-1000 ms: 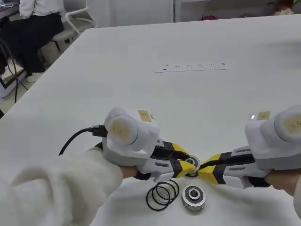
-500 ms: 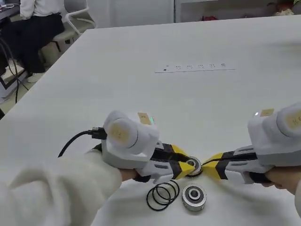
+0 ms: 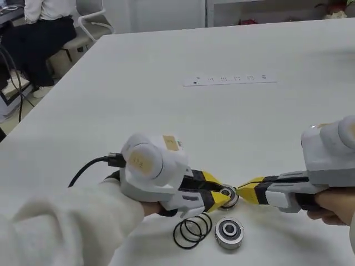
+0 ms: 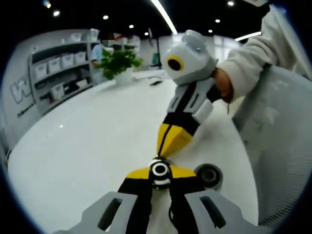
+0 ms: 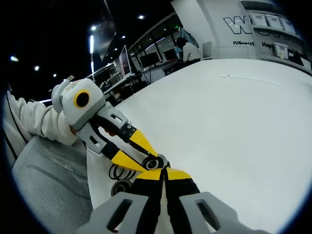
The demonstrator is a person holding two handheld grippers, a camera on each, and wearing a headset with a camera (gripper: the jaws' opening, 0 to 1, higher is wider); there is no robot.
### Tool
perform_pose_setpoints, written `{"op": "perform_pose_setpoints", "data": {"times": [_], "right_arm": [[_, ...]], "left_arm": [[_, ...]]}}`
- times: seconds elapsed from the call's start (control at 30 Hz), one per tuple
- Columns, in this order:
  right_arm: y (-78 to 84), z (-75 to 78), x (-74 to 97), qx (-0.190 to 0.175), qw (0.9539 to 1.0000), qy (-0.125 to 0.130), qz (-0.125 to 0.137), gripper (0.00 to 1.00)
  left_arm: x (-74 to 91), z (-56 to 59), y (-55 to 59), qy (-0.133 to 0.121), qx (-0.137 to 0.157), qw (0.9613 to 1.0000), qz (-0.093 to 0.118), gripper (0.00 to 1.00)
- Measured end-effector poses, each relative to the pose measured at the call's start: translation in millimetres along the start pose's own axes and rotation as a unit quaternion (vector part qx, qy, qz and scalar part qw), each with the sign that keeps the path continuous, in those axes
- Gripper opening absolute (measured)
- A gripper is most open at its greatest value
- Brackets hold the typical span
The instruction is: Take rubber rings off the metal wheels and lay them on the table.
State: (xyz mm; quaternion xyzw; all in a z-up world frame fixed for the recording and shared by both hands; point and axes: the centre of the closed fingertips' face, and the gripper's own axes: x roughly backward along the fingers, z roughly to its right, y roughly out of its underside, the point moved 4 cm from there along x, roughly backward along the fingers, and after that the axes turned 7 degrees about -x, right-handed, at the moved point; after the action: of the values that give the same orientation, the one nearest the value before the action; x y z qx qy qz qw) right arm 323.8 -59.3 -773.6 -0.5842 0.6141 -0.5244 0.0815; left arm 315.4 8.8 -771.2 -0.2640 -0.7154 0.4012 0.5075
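Left tool (image 3: 221,198) clamped wheel (image 3: 228,194), low at bench (image 3: 166,111). Right tool (image 3: 244,195), jaws together, tip at wheel's right rim, facing left tool head-on. Pinching anything? Couldn't tell. Likely pull axis: rightward.

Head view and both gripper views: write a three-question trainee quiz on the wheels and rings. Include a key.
1. True or false: the left gripper is shut on a metal wheel.
2. Where do the loose rubber rings lie? A) on the table, beside the second wheel; B) on a chair; C) in a tray.
3. Fill in: the jaws of the right gripper are ____ (open or shut).
Key: 1 true; 2 A; 3 shut.
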Motion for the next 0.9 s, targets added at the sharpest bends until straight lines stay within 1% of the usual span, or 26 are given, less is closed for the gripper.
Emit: {"op": "perform_pose_setpoints", "data": {"times": [0.07, 0.47, 0.5, 0.53, 0.57, 0.6, 0.63, 0.67, 0.7, 0.73, 0.8, 0.83, 0.87, 0.9], "right_arm": [[-1.2, -2.6, -0.3, 0.008, 1.0000, 0.003, -0.001, 0.00], [-3.6, -5.9, 0.9, 0.002, 1.0000, -0.004, 0.002, 0.00], [-10.6, -16.1, 1.3, -0.004, 0.9985, -0.046, 0.028, 0.00], [-23.0, -30.4, 3.3, -0.044, 0.9928, -0.092, 0.063, 0.00], [-27.6, -28.7, 4.6, -0.046, 0.9957, -0.065, 0.048, 0.00], [-30.2, -22.9, 3.7, 0.011, 0.9986, -0.031, 0.041, 0.00], [-31.9, -20.0, 3.6, 0.061, 0.9972, -0.014, 0.039, 0.00], [-28.4, -20.6, 3.4, 0.043, 0.9983, -0.018, 0.036, 0.00], [-26.3, -20.1, 3.2, 0.033, 0.9986, -0.020, 0.036, 0.00], [-21.2, -16.2, 3.5, 0.025, 0.9990, -0.020, 0.030, 0.00], [-15.7, -10.2, 4.3, 0.024, 0.9994, -0.013, 0.021, 0.00], [-12.1, -6.0, 5.0, 0.021, 0.9997, -0.008, 0.010, 0.00], [-9.0, -4.5, 4.5, 0.021, 0.9997, -0.009, 0.001, 0.00], [-4.3, -4.3, 5.1, 0.021, 0.9996, -0.014, -0.015, 0.00]], "left_arm": [[-0.3, 0.0, -0.1, -0.002, 0.000, 1.0000, -0.001, 0.14], [-0.8, -0.4, 0.4, -0.004, -0.007, 1.0000, -0.002, 0.14], [-0.9, 0.3, 1.5, -0.004, -0.003, 1.0000, -0.006, 0.14], [-3.3, -0.5, 0.0, -0.004, -0.006, 1.0000, -0.002, 0.14], [-4.8, -0.4, -0.9, -0.004, -0.007, 1.0000, -0.004, 0.14], [-4.4, -0.4, -1.3, -0.005, -0.008, 0.9999, -0.006, 0.14], [-4.9, -0.6, -1.7, -0.006, -0.009, 0.9999, -0.007, 0.14], [-4.8, -0.7, -1.8, -0.006, -0.009, 0.9999, -0.008, 0.14], [-5.1, -1.2, -1.8, -0.006, -0.009, 0.9999, -0.008, 0.14], [-4.8, -1.4, -1.6, -0.006, -0.009, 0.9999, -0.009, 0.14], [-4.9, -1.9, -1.5, -0.006, -0.009, 0.9999, -0.008, 0.14], [-5.5, -2.5, -1.7, -0.006, -0.009, 0.9999, -0.008, 0.14], [-5.1, -2.4, -1.4, -0.006, -0.009, 0.9999, -0.008, 0.14], [-5.3, -2.6, -1.4, -0.006, -0.010, 0.9999, -0.008, 0.14]]}}
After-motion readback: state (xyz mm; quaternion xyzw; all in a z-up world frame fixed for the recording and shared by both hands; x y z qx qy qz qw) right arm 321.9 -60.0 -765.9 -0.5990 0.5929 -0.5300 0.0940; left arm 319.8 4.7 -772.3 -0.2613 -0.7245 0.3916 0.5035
